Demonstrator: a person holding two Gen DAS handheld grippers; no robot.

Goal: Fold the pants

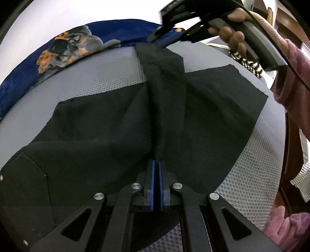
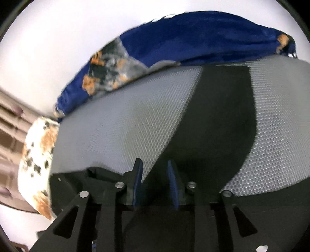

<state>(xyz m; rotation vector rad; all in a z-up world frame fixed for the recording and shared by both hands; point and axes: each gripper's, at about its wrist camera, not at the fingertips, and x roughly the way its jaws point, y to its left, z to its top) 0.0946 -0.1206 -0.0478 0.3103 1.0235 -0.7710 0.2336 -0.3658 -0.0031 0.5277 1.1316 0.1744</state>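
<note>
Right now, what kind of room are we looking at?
Probably a bedroom at home: black pants lie on a grey textured mat, with a blue patterned blanket bunched behind it and wooden furniture nearby.

Left gripper [image 1: 156,164] closed, right gripper [image 2: 155,172] agape

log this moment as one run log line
step: fold pants | left gripper: shut on pants | right gripper: open, above pants | surface: grey mat | behind: blue blanket
</note>
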